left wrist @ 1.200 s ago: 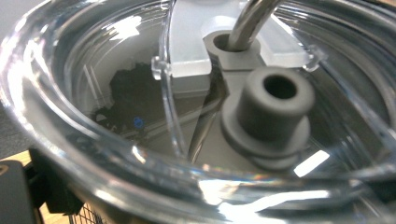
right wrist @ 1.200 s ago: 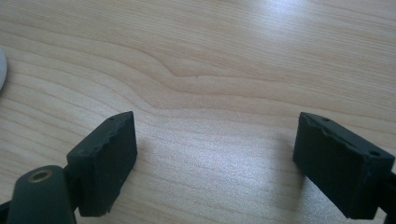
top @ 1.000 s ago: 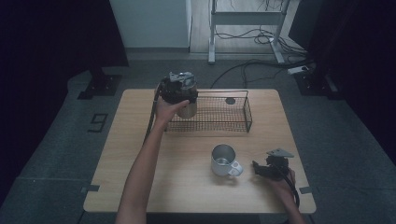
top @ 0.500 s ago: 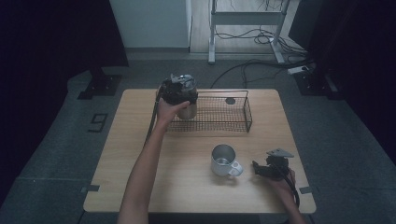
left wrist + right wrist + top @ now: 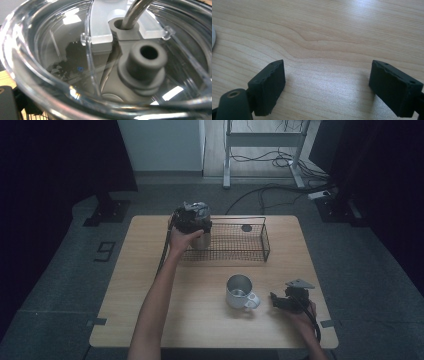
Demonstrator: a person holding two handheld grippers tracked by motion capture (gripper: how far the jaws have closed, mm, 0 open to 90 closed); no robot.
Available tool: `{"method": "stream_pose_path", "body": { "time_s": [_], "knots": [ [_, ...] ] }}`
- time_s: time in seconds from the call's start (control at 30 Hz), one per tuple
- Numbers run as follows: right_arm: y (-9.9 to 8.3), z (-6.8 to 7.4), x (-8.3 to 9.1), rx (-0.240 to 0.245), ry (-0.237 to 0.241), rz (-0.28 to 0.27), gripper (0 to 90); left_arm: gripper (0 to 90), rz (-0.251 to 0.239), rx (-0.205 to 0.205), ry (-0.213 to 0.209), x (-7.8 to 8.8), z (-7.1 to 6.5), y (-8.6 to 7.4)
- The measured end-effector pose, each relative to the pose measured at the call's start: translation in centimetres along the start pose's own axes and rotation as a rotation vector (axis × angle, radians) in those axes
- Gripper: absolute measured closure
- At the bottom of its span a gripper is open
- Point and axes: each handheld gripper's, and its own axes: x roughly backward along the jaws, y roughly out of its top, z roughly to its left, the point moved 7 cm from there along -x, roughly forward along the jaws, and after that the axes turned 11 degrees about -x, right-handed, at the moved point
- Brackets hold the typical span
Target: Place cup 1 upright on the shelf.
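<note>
A steel tumbler [image 5: 201,239] with a clear lid stands upright at the left end of the black wire basket [image 5: 265,241]. My left gripper [image 5: 192,217] is shut on it at its top. In the left gripper view the clear lid [image 5: 62,62] is very close, with its grey spout [image 5: 146,62] and a metal straw [image 5: 135,11]. A steel mug [image 5: 239,291] with a white handle stands on the table's front half. My right gripper [image 5: 274,299] rests low just right of the mug, apart from it. Its jaws stand open over bare wood [image 5: 327,85].
A small dark round object [image 5: 246,228] lies near the basket's back wall. The wooden table [image 5: 150,320] has bare room on its left half and in front of the basket. Cables and a metal stand [image 5: 260,140] are on the floor behind.
My left gripper has sunk a little with the tumbler at the basket's left end. The right gripper and the mug have not moved.
</note>
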Motion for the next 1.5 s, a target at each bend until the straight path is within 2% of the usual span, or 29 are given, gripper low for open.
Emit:
{"method": "stream_pose_path", "body": {
  "time_s": [0.3,0.93,1.2,1.5],
  "knots": [
    [0.0,0.0,0.0,0.000,-0.001,0.000,13.2,3.8,0.022,-0.003,0.002,-0.8,0.0,-0.8],
    [0.0,0.0,0.0,0.000,-0.001,0.000,13.2,3.8,0.056,0.017,0.009,-2.2,0.0,-3.0],
    [0.0,0.0,0.0,0.000,-0.001,0.000,13.2,3.8,0.059,0.008,0.001,-2.5,-0.5,-3.4],
    [0.0,0.0,0.0,0.003,0.000,-0.001,13.4,3.8,0.069,0.011,0.011,-2.8,-0.5,-3.8]
  ]
}}
